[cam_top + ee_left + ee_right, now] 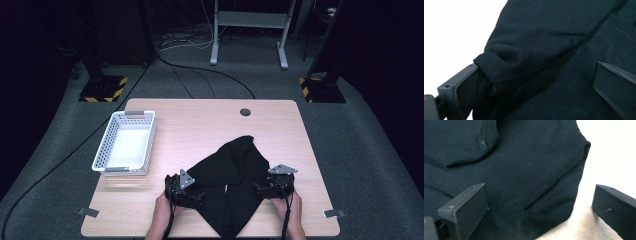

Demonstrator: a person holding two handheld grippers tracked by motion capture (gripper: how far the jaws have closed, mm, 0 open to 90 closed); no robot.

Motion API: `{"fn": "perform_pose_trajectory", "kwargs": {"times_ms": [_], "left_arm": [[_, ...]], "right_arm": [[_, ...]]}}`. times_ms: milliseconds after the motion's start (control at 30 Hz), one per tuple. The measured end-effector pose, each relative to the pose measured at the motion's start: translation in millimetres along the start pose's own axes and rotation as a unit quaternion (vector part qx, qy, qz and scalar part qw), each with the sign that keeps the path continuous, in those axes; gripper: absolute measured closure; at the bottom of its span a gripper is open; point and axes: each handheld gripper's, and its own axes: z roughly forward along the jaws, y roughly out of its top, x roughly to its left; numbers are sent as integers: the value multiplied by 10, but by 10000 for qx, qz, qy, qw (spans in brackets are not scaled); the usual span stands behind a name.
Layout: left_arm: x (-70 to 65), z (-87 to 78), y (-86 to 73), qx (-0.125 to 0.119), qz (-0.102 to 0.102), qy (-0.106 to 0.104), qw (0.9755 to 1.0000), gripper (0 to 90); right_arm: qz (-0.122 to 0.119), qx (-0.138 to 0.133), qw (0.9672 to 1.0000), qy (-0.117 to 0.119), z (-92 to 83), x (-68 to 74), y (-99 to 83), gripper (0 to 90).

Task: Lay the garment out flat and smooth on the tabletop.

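Plainly unlabelled, the black garment (232, 172) lies between both wide-open, empty grippers.

The high view is looking forward and down from above the near edge of the table (210, 120), taking in the whole top and the floor beyond. Each gripper view is sitting very close over the black garment (230, 175), looking along its own jaws. All three views are sharing that garment (544, 37) (524, 170).
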Motion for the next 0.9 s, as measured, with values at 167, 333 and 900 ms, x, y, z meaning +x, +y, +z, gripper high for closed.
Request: {"fn": "perform_pose_trajectory", "kwargs": {"times_ms": [167, 333, 900], "left_arm": [[12, -16, -18, 7, 14, 3, 10000, 0], [47, -73, -78, 0, -10, 0, 10000, 2], [144, -227, -228, 45, -165, -12, 9999, 3]], "right_arm": [[-6, 3, 10000, 33, -8, 22, -13, 2], [-8, -9, 10000, 31, -35, 102, -43, 2], [-167, -57, 9998, 131, -66, 309, -83, 0]]}}
